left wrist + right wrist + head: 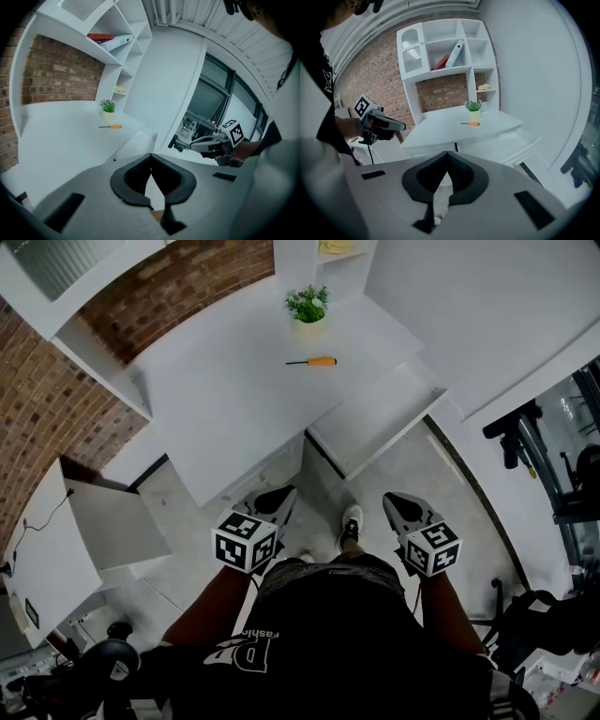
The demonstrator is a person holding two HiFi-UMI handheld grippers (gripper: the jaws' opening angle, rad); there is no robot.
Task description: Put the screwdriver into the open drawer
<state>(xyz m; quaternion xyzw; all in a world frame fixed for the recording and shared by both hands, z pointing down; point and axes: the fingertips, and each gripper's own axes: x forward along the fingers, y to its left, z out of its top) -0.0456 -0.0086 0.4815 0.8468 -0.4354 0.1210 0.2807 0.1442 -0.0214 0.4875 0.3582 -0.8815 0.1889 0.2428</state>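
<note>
Spotted the screwdriver (312,361) lying flat on the white desk (225,409), orange handle toward 3 o'clock, thin shaft toward 9. Placed it just at 6 o'clock of the small potted plant (307,307), near but not touching. Logged the open drawer (375,418) pulled out from the desk's front edge, at about 5 o'clock from the screwdriver and well apart from it. Noted brick wall (37,409) at 9 o'clock of the desk.

Found the left gripper (281,495) and right gripper (394,501) low at 6 o'clock, close to the body and well apart from the desk top, both aimed toward 12, a white shoe (350,521) between them. Read the left jaws as pressed together at the tips — gripping nothing. Read the right jaws the same way, closed tip to tip and empty.
</note>
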